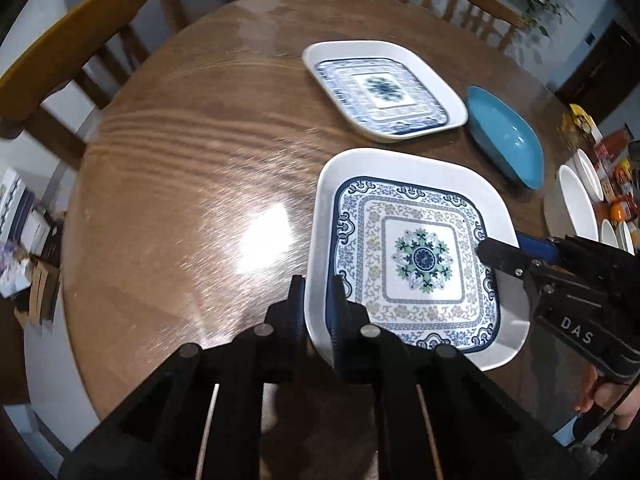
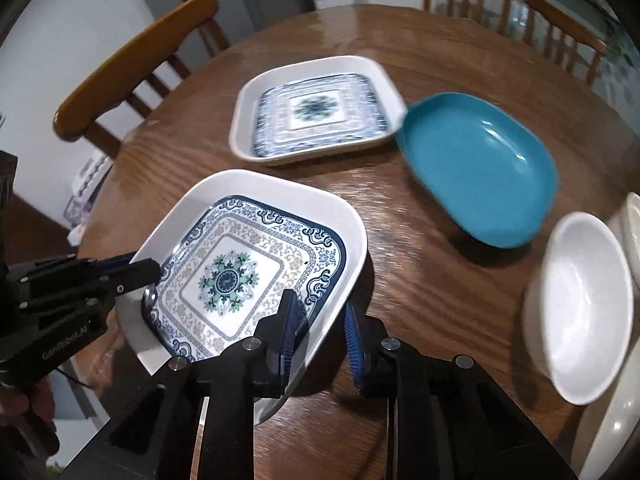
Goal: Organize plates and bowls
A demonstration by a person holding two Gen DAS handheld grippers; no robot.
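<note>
Jaws: left gripper [image 1: 316, 312] and right gripper [image 2: 320, 320] clamp near plate [image 1: 416, 256] rims (opposite edges).

On the counter [image 2: 420, 208] the near plate [image 2: 256, 264] lies toward the near edge, with the far plate [image 2: 316, 108] behind it, nearer the middle. Just right of the far plate, touching or nearly touching its corner, sits the oval dish [image 2: 480, 168]. Right of the near plate and well apart from it, by the counter's right edge, stands a bowl [image 2: 576, 312], with more bowls [image 2: 636, 232] at the edge beyond it. Chairs [image 2: 132, 68] stand beyond the counter's far and left edges. The left tongs [image 1: 316, 308] sit on the near plate's left rim, the right tongs [image 2: 320, 328] on its right rim.
</note>
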